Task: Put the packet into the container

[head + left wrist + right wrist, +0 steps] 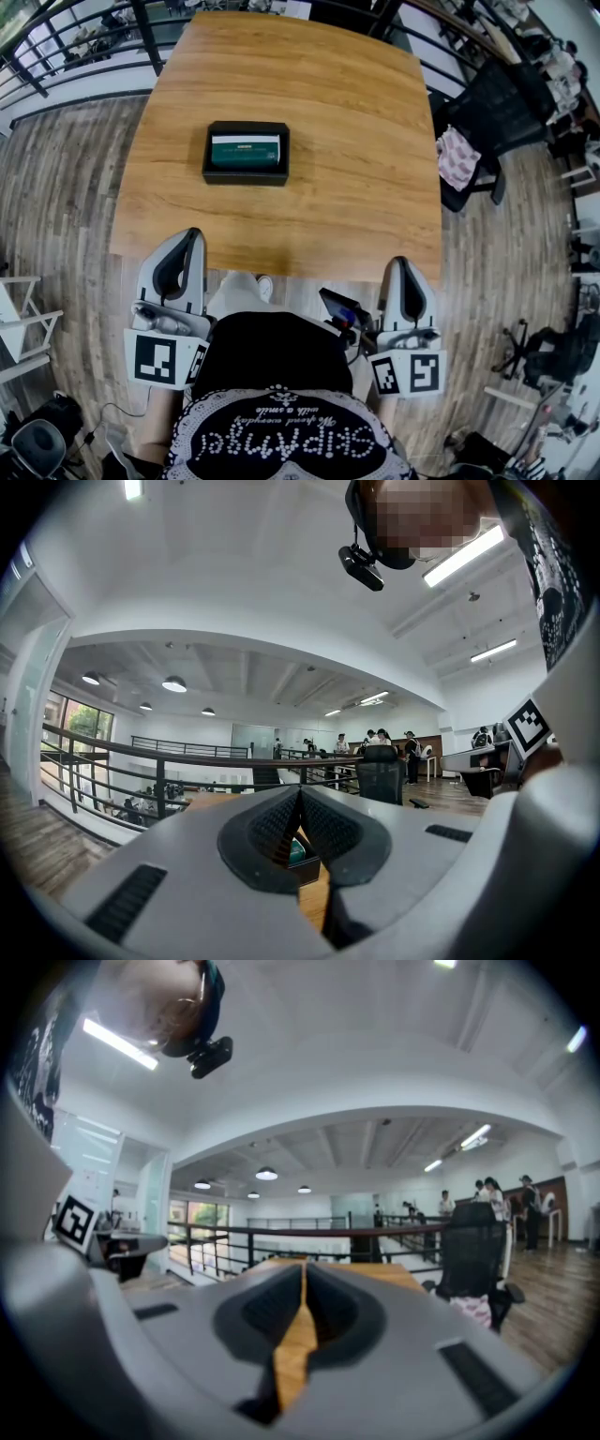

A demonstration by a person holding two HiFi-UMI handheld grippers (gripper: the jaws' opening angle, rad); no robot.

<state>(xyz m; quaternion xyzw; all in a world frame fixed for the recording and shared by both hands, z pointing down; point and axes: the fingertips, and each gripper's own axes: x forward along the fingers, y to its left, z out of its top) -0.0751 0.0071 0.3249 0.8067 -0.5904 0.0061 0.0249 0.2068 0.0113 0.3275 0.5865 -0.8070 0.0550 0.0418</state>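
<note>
- Nearest the head view's lens is the person's dark printed top. The left gripper [190,234] and right gripper [401,264] are held just short of the near edge of the table [356,112], well apart from each other.
- Farther up that view, a black container [246,177] sits on the wood left of centre. The green packet [246,151] lies flat inside it and fills most of its floor — nothing else is in there.
- Left gripper view: the left gripper [300,803] has its pads pressed together with nothing between them. Through the slit below them shows a sliver of the packet [295,852] in the container [307,869], well ahead of the jaws.
- Right gripper view: the right gripper [303,1279] is likewise closed on nothing, with only bare table [292,1358] beyond it.
- Judged from this, the placing looks done. The thing to do well now is to hold both grippers level and off the table, so that neither nudges the container.
</note>
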